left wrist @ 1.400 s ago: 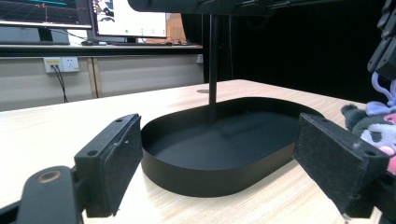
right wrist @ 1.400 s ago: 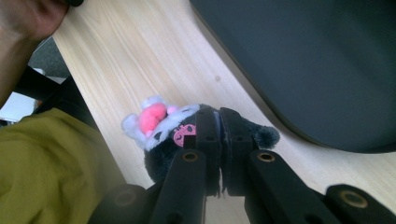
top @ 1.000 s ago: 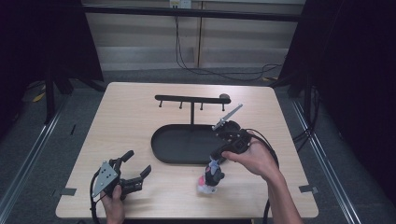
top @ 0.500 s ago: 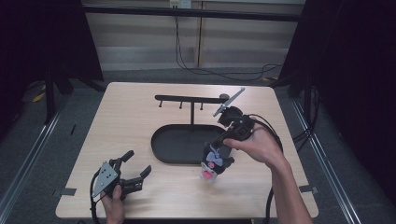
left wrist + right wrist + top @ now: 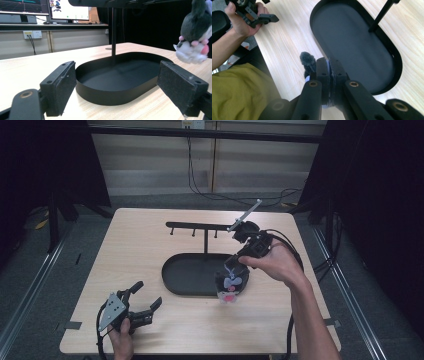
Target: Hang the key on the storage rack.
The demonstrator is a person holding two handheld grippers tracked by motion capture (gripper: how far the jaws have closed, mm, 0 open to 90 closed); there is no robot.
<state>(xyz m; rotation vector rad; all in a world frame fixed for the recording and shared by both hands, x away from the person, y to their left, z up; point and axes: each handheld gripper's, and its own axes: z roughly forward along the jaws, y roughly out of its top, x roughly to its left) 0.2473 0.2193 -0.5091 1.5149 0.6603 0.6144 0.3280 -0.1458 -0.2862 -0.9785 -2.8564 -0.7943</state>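
Plush toy (image 5: 231,282): small, dark grey with a white and pink face, hung in the air above the right end of the black oval tray (image 5: 182,277), clear of the surface (image 5: 135,245). It is pinched by a loop or tag at its top in the right tongs (image 5: 235,265), whose jaws are pressed together on it; a lift toward the hook bar (image 5: 200,226) of the stand is judged intended. Left tongs (image 5: 142,302): spread, nothing between them, held near the front left corner, apparently kept ready.
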